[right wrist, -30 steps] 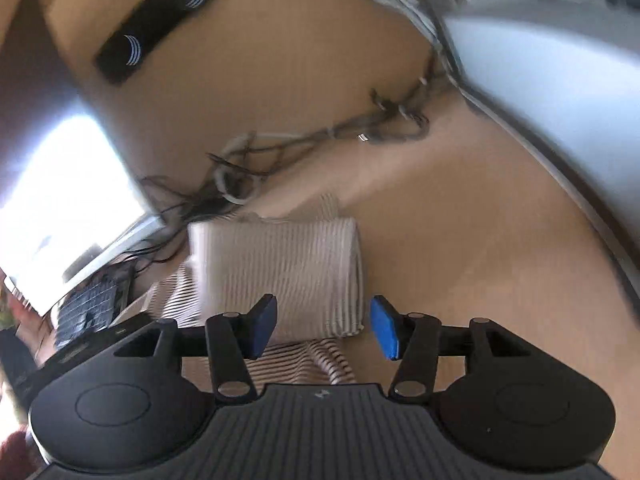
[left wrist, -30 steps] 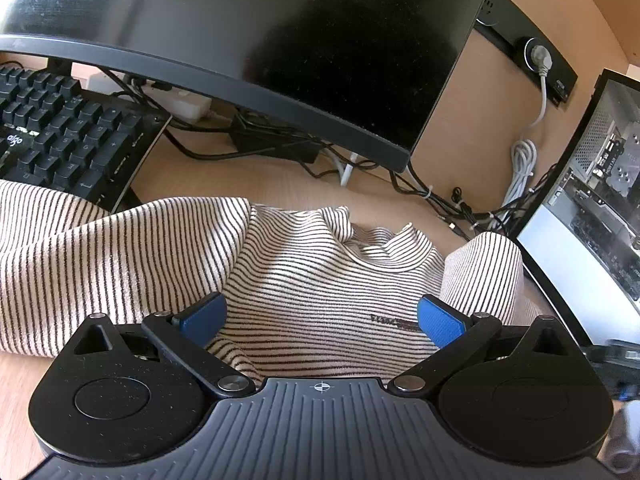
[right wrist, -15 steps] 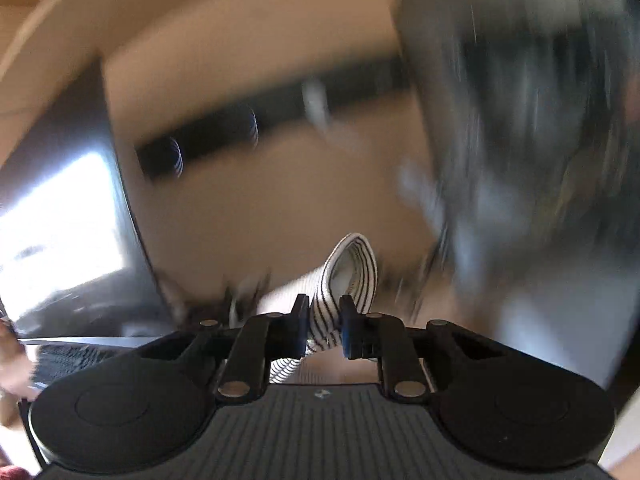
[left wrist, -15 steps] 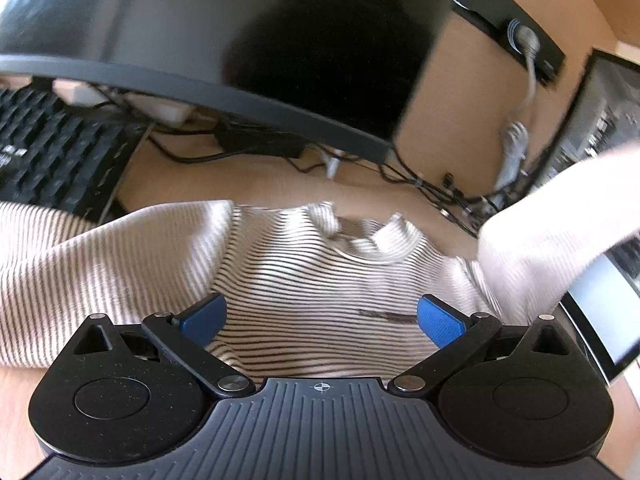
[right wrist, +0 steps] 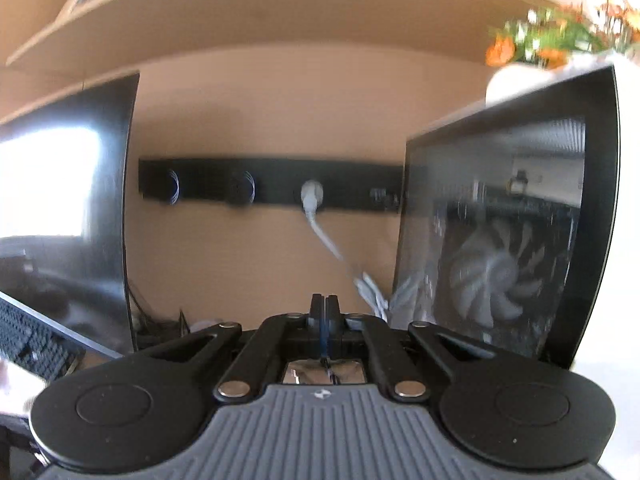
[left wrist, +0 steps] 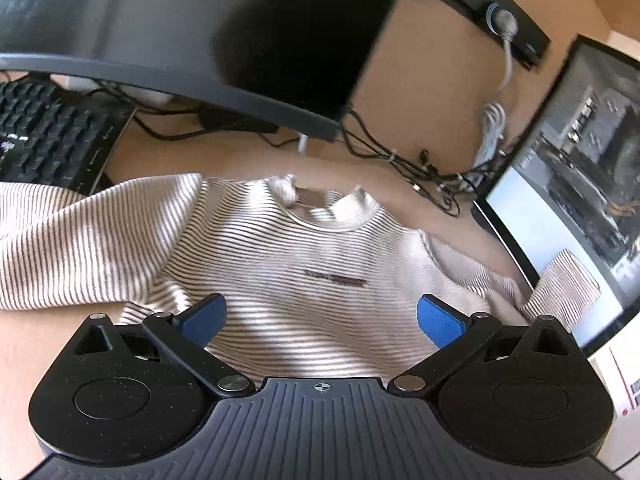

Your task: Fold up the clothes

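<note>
The sleeve (left wrist: 568,284) has been dropped; right gripper (right wrist: 325,312) jaws clenched, apparently on nothing, left gripper (left wrist: 320,316) jaws released; sleeve must be regrasped.

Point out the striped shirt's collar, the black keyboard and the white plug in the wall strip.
striped shirt collar (left wrist: 328,216), left wrist view, on the front rim of the neckline.
black keyboard (left wrist: 44,140), left wrist view, on its keys.
white plug (right wrist: 312,196), right wrist view, on the plug body.

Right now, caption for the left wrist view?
Open left gripper over a striped shirt spread on a desk, between monitor and PC case.
</note>
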`<state>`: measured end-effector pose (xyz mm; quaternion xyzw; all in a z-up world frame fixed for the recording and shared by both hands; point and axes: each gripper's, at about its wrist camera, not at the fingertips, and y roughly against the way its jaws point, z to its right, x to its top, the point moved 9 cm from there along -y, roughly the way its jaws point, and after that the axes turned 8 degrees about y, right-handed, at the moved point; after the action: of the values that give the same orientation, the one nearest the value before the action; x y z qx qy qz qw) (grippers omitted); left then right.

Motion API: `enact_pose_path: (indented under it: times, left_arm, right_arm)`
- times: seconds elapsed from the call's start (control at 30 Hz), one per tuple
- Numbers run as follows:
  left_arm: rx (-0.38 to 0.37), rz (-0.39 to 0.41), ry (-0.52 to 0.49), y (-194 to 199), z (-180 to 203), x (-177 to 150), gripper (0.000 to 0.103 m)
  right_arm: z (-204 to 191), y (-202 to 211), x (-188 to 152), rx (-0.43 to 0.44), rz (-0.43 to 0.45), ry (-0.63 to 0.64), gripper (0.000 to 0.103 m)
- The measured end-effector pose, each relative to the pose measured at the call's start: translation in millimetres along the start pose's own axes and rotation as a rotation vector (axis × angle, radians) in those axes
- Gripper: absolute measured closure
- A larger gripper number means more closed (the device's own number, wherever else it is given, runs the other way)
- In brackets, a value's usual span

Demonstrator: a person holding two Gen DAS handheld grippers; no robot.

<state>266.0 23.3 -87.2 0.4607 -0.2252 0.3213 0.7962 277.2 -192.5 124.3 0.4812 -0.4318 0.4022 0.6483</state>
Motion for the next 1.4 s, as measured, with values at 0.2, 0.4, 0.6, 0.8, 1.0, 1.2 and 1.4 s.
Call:
enact_pose_path:
  times: [0.2, 0.4, 0.6, 0.8, 1.0, 1.2, 1.4]
  left_arm:
    - [0.009, 0.008, -0.070, -14.2, 8.0, -15.6, 0.000]
    - [0.011, 0.024, -0.112, -21.7, 0.6, -25.9, 0.000]
    - [-0.054, 0.041, -0.044, -17.5, -5.3, -24.3, 0.000]
    - [-0.058, 0.042, -0.038, -17.3, -4.4, -23.8, 0.000]
    - [-0.061, 0.045, -0.032, -16.6, -4.2, -24.5, 0.000]
    - [-0.068, 0.049, -0.021, -16.0, -4.9, -24.6, 0.000]
    - [-0.055, 0.051, -0.026, -15.4, -3.5, -25.5, 0.000]
  right_arm:
    - [-45.9, -29.8, -109.4, 0.119, -0.271, 0.014, 0.102]
    - [-61.0, -36.8, -171.4, 0.025, -0.401, 0.147, 0.086]
    - [-40.8, -29.2, -150.7, -0.172, -0.332, 0.463, 0.063]
    - [-39.7, -26.9, -134.1, -0.297, -0.267, 0.745, 0.054]
    - [-39.2, -36.1, -142.5, -0.281, -0.297, 0.802, 0.054]
    - [-44.0, -62.2, -157.1, -0.232, -0.341, 0.856, 0.060]
    - [-53.8, -68.9, -170.2, -0.134, -0.351, 0.864, 0.100]
